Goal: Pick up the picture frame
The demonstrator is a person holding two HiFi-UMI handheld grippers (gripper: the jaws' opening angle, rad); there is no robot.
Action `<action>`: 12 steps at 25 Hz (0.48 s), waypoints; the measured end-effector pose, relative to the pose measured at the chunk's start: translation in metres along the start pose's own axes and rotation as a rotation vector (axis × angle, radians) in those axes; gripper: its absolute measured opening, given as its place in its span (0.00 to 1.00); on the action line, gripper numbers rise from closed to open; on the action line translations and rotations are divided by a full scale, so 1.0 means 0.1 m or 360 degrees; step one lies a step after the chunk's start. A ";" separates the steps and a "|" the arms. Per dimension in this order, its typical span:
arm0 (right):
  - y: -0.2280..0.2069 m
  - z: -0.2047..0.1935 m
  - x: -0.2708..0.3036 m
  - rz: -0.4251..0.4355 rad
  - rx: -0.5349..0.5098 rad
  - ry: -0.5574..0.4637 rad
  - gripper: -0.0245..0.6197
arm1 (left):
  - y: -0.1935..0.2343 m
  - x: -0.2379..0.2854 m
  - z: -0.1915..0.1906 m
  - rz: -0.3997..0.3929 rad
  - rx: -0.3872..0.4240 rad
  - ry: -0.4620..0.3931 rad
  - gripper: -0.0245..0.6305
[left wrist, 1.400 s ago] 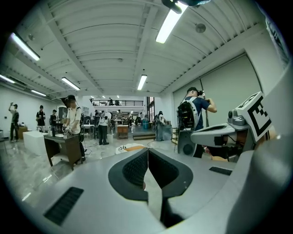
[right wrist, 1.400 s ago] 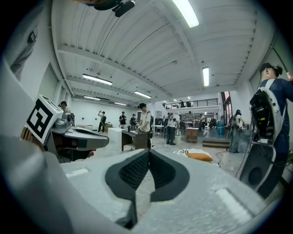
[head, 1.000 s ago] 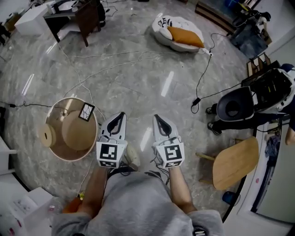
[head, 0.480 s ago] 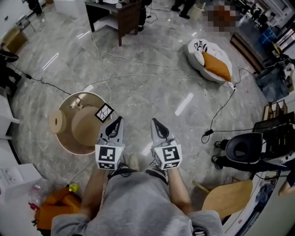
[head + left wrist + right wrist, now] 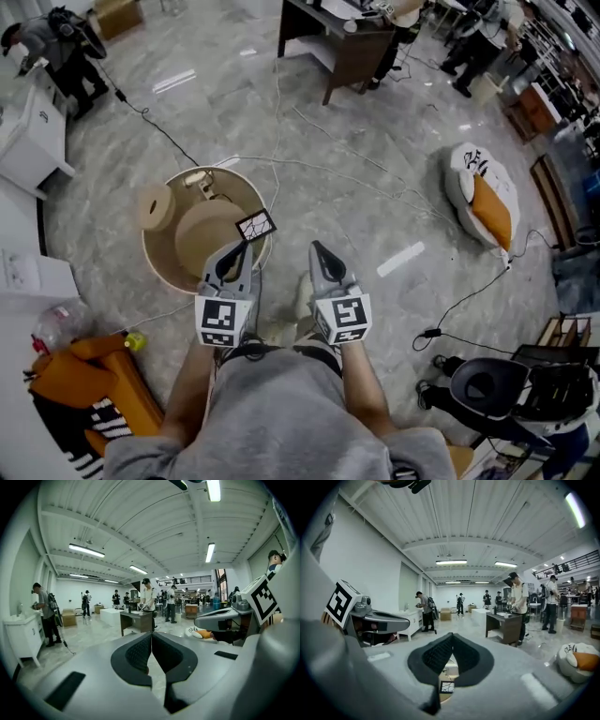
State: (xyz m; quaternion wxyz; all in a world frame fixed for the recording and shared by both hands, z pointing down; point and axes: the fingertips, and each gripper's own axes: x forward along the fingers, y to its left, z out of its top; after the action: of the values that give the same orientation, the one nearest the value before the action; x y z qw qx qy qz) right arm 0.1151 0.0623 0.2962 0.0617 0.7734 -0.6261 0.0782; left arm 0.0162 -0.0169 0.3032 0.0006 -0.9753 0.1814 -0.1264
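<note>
The picture frame (image 5: 256, 225) is small, with a dark border, and stands tilted at the near rim of a round wooden tub (image 5: 161, 274) on the floor. In the right gripper view the picture frame (image 5: 446, 686) shows low down, under the jaws. My left gripper (image 5: 245, 247) hovers just short of the frame, its jaws closed tip to tip with nothing in them. My right gripper (image 5: 317, 247) hangs beside it over bare floor, also shut and empty. Both point forward, nearly level. Seen from their own cameras, the left gripper (image 5: 151, 633) and the right gripper (image 5: 452, 634) have their pads touching.
Beige round pieces lie inside the tub. Cables (image 5: 309, 164) run across the marble floor. A dark desk (image 5: 342, 47) stands ahead, a white cushion bed with an orange pillow (image 5: 487, 202) to the right, an orange bag (image 5: 89, 380) near left, a black chair (image 5: 487, 389) at the lower right. People stand at the back.
The view has swung left: the tub with the frame now lies right ahead of my left gripper, and the cushion bed has slid to the right. Both grippers stay shut.
</note>
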 end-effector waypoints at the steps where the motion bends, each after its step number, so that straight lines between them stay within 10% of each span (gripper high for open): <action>1: 0.02 0.01 0.11 0.0031 -0.0008 0.0002 0.04 | 0.10 0.02 -0.02 0.0036 -0.0015 0.0002 0.07; 12: -0.26 -0.05 1.45 0.0367 -0.0042 0.0143 0.04 | 0.90 0.70 -0.29 0.0371 -0.0220 0.0137 0.07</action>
State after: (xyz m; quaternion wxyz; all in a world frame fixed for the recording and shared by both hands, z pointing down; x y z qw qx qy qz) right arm 0.1700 -0.0701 0.3301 0.0905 0.6911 -0.7084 0.1111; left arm 0.0409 -0.1241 0.3445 -0.0598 -0.9390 0.3015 -0.1544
